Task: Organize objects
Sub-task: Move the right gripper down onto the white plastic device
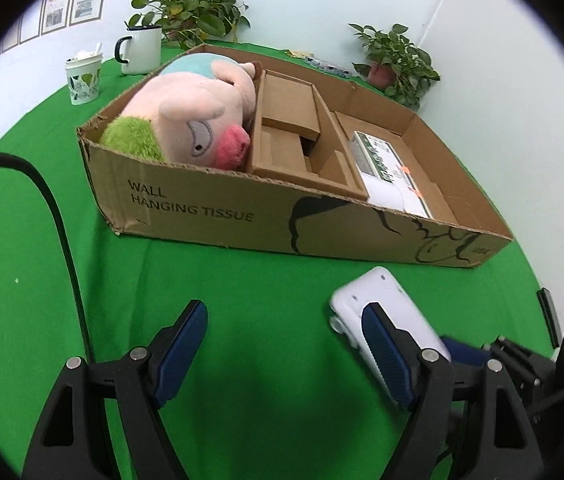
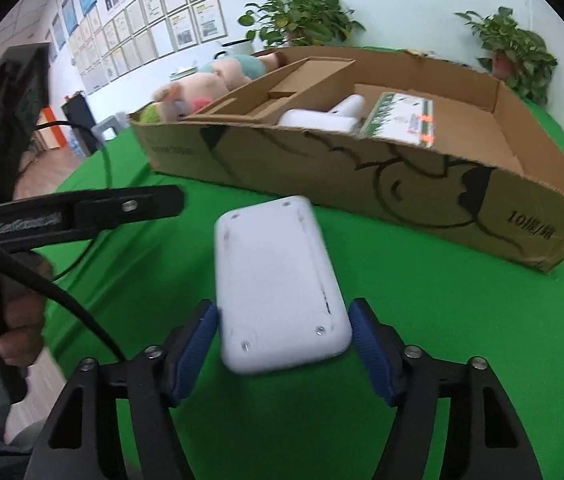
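My right tool clamps the white device by its near end, above the green surface just before the cardboard box (plush pig inside). My left tool gapes wide, gripping nothing.

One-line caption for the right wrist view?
Right gripper holds a flat white plastic device above green cloth, facing a brown cardboard box.

A green worktop carries a cardboard box across its middle. Toward the far edge stand a white mug, a paper cup and two potted plants, one at the far corner.
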Motion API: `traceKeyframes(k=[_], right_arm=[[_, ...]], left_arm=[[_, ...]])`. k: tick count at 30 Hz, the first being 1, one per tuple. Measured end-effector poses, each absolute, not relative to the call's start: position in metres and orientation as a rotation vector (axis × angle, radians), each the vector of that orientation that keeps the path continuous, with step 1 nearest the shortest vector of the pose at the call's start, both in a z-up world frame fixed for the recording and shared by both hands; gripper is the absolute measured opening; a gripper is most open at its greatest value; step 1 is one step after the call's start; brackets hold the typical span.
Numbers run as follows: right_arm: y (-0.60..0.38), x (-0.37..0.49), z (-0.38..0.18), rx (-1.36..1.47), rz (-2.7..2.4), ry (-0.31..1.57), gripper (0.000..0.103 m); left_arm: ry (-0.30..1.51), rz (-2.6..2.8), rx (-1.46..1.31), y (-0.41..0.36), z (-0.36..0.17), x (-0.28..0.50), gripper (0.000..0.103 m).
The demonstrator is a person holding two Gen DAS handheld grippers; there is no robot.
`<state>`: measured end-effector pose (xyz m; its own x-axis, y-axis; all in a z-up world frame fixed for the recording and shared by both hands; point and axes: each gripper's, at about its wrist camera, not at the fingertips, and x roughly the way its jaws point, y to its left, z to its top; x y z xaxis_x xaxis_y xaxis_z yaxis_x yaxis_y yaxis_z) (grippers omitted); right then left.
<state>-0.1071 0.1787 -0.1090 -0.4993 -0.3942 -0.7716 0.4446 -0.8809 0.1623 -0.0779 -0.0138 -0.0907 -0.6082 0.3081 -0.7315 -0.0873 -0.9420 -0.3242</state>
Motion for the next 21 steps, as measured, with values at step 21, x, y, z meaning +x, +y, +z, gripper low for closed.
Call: traceKeyframes(k=[21], right_arm=[[0.152, -0.087, -0.114, 1.183, -2.426, 0.04, 0.067]], left_arm=[[-0.66, 2.176, -1.293, 0.004, -0.116, -0.093, 0.067]])
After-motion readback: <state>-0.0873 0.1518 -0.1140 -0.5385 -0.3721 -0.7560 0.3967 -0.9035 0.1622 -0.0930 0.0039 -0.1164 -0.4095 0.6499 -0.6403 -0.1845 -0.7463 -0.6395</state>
